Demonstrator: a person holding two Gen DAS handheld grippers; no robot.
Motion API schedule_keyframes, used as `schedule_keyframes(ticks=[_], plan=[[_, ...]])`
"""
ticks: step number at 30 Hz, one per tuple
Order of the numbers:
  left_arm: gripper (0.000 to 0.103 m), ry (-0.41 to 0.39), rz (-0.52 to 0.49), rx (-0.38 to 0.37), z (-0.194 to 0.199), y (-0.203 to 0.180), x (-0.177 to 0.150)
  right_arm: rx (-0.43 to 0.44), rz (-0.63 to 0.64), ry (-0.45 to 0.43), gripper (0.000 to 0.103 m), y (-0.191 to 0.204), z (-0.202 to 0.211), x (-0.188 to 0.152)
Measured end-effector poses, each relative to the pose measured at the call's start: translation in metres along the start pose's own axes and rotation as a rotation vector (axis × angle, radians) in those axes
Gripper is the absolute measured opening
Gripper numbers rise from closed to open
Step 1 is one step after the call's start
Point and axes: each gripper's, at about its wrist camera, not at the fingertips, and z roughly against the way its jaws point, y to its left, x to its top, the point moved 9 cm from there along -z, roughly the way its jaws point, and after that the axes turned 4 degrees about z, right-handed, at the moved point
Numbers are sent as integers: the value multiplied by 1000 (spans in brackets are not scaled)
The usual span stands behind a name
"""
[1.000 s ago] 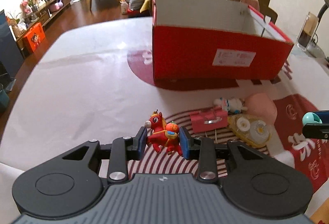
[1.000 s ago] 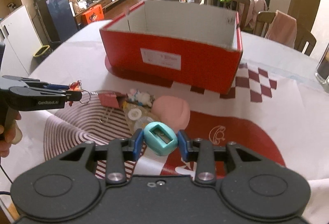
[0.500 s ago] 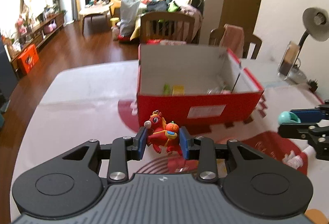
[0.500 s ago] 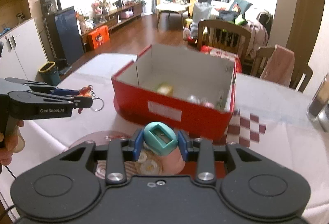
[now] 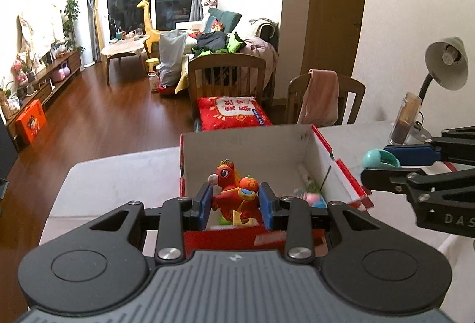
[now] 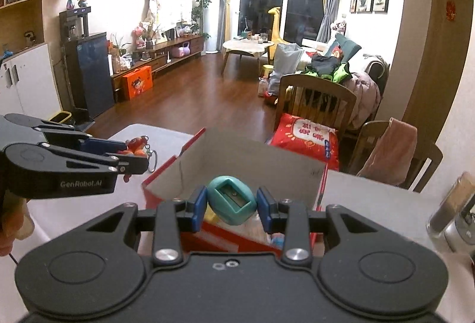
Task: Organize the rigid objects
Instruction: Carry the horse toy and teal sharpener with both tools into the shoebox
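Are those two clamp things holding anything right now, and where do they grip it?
Yes. The left hand-held gripper squeezes a red toy horse keychain by its body; the right hand-held gripper squeezes a teal pencil sharpener by its sides.

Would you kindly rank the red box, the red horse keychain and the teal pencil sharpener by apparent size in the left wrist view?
1. red box, clearly the largest.
2. red horse keychain, though it is close to the camera, which flatters it.
3. teal pencil sharpener, partly hidden, so the last two are unsure.
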Motion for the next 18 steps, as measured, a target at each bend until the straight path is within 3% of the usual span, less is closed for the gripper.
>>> schedule_keyframes(ticks=[10,18], plan=[[33,76,17,13,-61,3,15,-29,9,48,36,-27,-55,2],[33,155,8,49,-112,7,7,-23,-5,112,36,-43,-99,-11]])
